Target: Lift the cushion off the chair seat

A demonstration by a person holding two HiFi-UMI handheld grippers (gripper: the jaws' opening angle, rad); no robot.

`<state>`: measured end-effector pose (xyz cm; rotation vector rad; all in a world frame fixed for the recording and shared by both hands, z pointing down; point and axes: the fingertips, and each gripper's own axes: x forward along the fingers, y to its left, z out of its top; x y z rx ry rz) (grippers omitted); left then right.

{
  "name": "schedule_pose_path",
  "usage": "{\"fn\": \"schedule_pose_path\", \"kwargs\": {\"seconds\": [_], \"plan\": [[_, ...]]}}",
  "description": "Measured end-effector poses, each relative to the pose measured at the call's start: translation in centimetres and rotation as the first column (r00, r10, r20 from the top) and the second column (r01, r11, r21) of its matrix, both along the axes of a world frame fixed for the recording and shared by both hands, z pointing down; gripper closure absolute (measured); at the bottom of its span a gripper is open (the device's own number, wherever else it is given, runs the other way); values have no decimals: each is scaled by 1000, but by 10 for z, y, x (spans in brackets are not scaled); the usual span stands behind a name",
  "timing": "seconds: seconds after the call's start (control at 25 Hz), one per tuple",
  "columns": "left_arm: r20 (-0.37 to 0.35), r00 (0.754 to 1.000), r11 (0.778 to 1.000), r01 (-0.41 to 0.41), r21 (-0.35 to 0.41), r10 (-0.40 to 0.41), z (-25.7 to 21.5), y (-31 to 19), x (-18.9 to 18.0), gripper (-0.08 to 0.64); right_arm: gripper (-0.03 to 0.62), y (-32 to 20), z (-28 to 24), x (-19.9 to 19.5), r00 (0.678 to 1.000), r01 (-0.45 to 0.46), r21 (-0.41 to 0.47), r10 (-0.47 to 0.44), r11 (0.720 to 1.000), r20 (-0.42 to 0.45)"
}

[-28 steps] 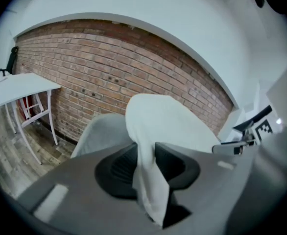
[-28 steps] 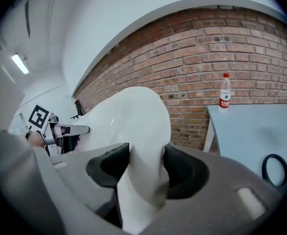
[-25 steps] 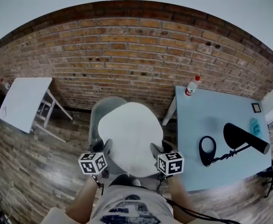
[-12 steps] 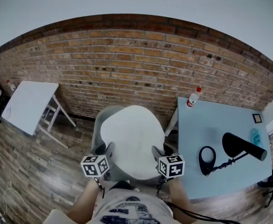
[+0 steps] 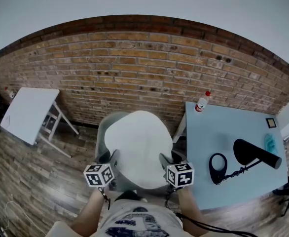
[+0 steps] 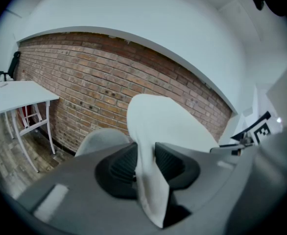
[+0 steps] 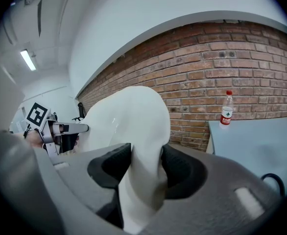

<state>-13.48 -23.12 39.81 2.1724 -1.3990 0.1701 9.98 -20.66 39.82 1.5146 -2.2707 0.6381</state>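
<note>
A white rounded cushion (image 5: 138,147) hangs in the air over a grey chair (image 5: 106,120), held by its two near edges. My left gripper (image 5: 114,158) is shut on the cushion's (image 6: 155,126) left edge, with the fabric pinched between its dark pads (image 6: 123,163). At the other side my right gripper (image 5: 164,160) is shut on the cushion's (image 7: 131,119) right edge, which bulges between its pads (image 7: 179,168). The chair's back (image 6: 100,138) shows behind the cushion; its seat is mostly hidden under it.
A light blue table (image 5: 213,137) stands right of the chair with a water bottle (image 5: 201,102), a black lamp (image 5: 255,153) and a black ring-shaped stand (image 5: 219,162). A white folding table (image 5: 23,112) stands at the left. A brick wall (image 5: 134,68) runs behind.
The view has shifted slightly. Both grippers keep their hold on the cushion, and it stays in much the same place above the chair.
</note>
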Motion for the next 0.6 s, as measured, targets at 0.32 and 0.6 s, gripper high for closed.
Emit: {"fn": "schedule_pose_path", "kwargs": {"seconds": [0.32, 0.6], "plan": [[4, 1000, 1000, -3, -6, 3, 3, -3, 0, 453, 393, -2, 2, 0, 1000, 1, -5, -1, 1000, 3], [1, 1000, 1000, -1, -22, 1, 8, -5, -3, 453, 394, -6, 5, -4, 1000, 7, -14, -7, 1000, 0]]}}
